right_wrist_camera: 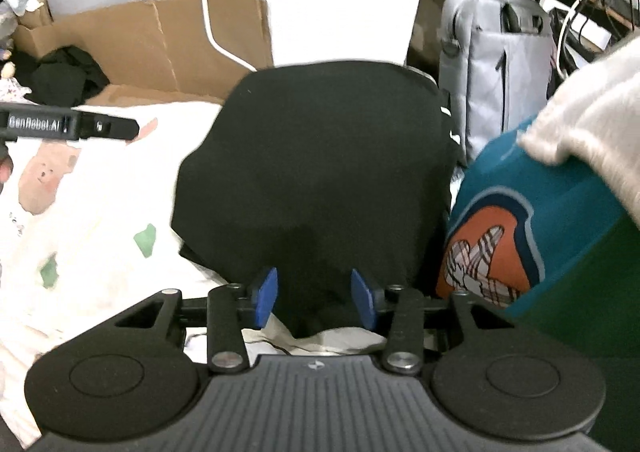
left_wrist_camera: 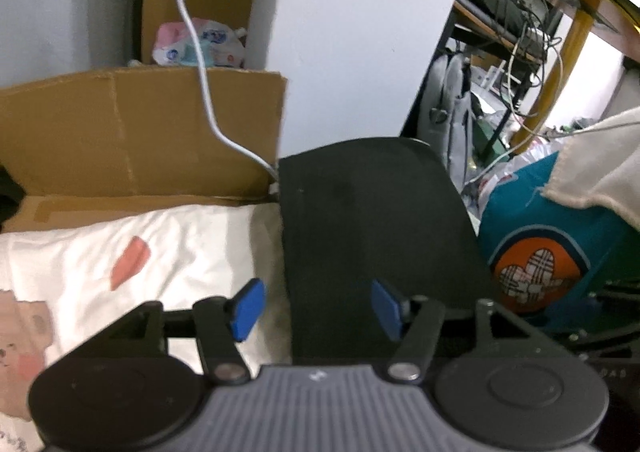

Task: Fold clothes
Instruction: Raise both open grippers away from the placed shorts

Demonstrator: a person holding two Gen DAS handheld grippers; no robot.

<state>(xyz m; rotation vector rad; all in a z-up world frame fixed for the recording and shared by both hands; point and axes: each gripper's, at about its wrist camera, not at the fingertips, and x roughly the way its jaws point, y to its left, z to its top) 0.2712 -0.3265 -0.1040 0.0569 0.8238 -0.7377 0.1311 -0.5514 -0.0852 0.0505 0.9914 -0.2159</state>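
A folded black garment (left_wrist_camera: 376, 228) lies flat on a white sheet printed with pastel shapes (left_wrist_camera: 120, 252). My left gripper (left_wrist_camera: 318, 308) hovers over the garment's left edge, open, its blue pads (left_wrist_camera: 248, 310) clear of the cloth. In the right wrist view the same black garment (right_wrist_camera: 316, 172) fills the middle. My right gripper (right_wrist_camera: 315, 297) is open above its near edge, with black cloth showing between the pads (right_wrist_camera: 267, 296) but not pinched. A teal garment with an orange emblem (right_wrist_camera: 516, 236) lies to the right, under a cream cloth (right_wrist_camera: 592, 132).
Cardboard boxes (left_wrist_camera: 140, 132) stand behind the sheet, and a white cable (left_wrist_camera: 208, 92) hangs down to it. A grey backpack (right_wrist_camera: 500, 68) and a gold-legged round table (left_wrist_camera: 568, 12) are at the back right. A black lettered bar (right_wrist_camera: 68, 126) pokes in from the left.
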